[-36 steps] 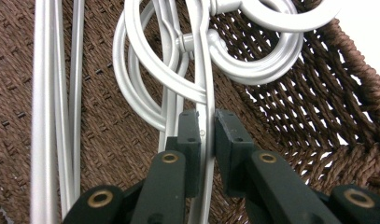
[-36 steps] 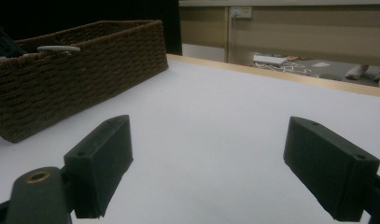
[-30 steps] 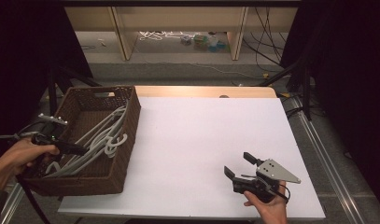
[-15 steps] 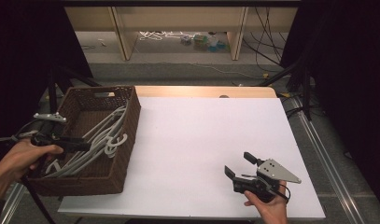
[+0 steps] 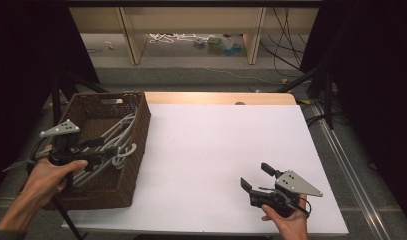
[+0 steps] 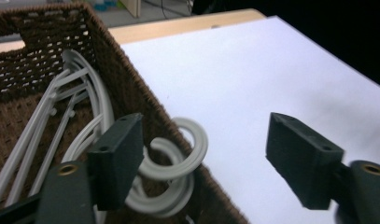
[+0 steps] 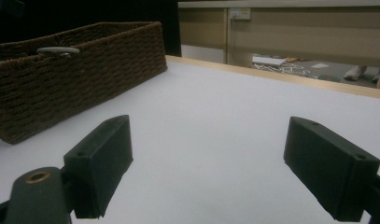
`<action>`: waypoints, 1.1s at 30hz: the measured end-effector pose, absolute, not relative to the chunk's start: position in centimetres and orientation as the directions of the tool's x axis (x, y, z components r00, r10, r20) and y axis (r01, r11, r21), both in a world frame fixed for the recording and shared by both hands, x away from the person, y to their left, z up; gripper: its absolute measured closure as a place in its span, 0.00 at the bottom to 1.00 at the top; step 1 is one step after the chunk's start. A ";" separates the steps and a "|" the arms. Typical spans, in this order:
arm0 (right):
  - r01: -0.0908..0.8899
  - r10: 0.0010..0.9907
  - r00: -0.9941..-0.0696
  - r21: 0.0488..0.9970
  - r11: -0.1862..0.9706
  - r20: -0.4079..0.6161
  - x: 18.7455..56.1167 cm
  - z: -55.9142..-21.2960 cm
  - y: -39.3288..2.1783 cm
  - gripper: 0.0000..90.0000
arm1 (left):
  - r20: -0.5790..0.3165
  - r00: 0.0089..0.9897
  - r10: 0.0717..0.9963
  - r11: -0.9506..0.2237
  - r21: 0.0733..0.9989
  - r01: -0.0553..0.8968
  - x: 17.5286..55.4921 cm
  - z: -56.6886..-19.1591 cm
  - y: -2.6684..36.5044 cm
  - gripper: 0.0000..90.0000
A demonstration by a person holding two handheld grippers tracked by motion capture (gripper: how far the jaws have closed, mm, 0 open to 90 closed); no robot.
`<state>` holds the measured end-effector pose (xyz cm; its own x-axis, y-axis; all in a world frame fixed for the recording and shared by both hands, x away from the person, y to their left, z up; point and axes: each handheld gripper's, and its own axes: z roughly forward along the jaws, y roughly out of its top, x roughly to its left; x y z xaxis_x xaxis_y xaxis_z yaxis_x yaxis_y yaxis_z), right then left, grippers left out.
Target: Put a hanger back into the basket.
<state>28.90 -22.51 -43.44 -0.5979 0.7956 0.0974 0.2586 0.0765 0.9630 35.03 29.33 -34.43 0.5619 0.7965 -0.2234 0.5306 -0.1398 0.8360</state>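
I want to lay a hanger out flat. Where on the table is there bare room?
The white tabletop is bare between the wicker basket and the right hand-held gripper, back to the wooden strip. It is crowded inside the basket, with white hangers and the left hand-held gripper.

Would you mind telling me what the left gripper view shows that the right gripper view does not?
Left gripper view alone: the inside of the basket, where white hangers lie, their hooks curling at the near wall beside the left gripper, whose jaws have just been opening with nothing clamped. Right gripper view alone: the basket's outer side, the shelving beyond, and the open right gripper low over the table. Both: the basket and the white table.
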 end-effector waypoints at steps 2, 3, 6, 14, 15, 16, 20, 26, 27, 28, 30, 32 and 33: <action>0.259 0.795 -0.599 0.963 0.077 0.098 28.9 -43.4 -22.5 0.18 | -0.223 0.563 0.796 -0.129 0.846 0.518 34.8 -34.6 28.8 0.26; 0.257 0.795 -0.599 0.963 0.076 0.097 28.9 -43.4 -22.5 0.18 | -0.213 0.567 0.795 -0.129 0.855 0.502 34.7 -34.7 28.5 0.26; 0.258 0.795 -0.599 0.963 0.077 0.097 28.9 -43.5 -22.5 0.18 | -0.209 0.555 0.805 -0.105 0.871 0.480 34.4 -35.0 27.8 0.23; 0.256 0.793 -0.602 0.963 0.078 0.096 28.9 -43.4 -22.5 0.18 | -0.244 0.561 0.791 -0.023 0.904 0.426 33.5 -35.5 26.2 0.21; 0.256 0.794 -0.601 0.963 0.085 0.090 28.9 -43.4 -22.5 0.18 | -0.243 0.565 0.789 -0.023 0.906 0.422 33.4 -35.5 26.0 0.21; 0.257 0.794 -0.601 0.963 0.084 0.091 28.9 -43.4 -22.5 0.18 | -0.242 0.568 0.786 -0.017 0.911 0.412 33.3 -35.6 25.7 0.21; 0.259 0.793 -0.603 0.962 0.084 0.093 28.8 -43.4 -22.5 0.18 | -0.228 0.577 0.784 -0.018 0.921 0.389 32.8 -35.9 24.7 0.21; 0.254 0.794 -0.602 0.963 0.087 0.087 28.9 -43.4 -22.5 0.18 | -0.215 0.596 0.773 -0.026 0.929 0.369 32.2 -36.8 23.0 0.21; 0.240 0.794 -0.602 0.968 0.080 0.084 28.9 -43.5 -22.5 0.18 | -0.213 0.598 0.773 -0.024 0.932 0.362 32.1 -37.0 22.6 0.21; 0.241 0.794 -0.603 0.967 0.079 0.085 28.9 -43.5 -22.5 0.18 | -0.212 0.605 0.767 -0.024 0.933 0.358 32.0 -37.2 22.3 0.21; 0.199 0.793 -0.608 0.976 0.094 0.048 29.2 -43.5 -22.6 0.18 | -0.210 0.610 0.764 -0.016 0.939 0.344 31.8 -37.5 21.7 0.21; 0.236 0.800 -0.598 0.965 0.112 0.053 28.9 -43.3 -22.7 0.18 | -0.184 0.611 0.770 -0.028 0.947 0.320 31.6 -37.7 21.2 0.21; 0.234 0.799 -0.599 0.966 0.114 0.051 28.9 -43.3 -22.7 0.18 | -0.173 0.612 0.772 -0.031 0.951 0.307 31.5 -37.9 21.0 0.21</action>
<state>28.91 -22.68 -43.34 -0.5994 0.7988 0.0513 0.2341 0.1136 0.9655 31.52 20.99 -37.88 0.6118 0.7720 -0.1726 0.3073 -0.0309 0.9511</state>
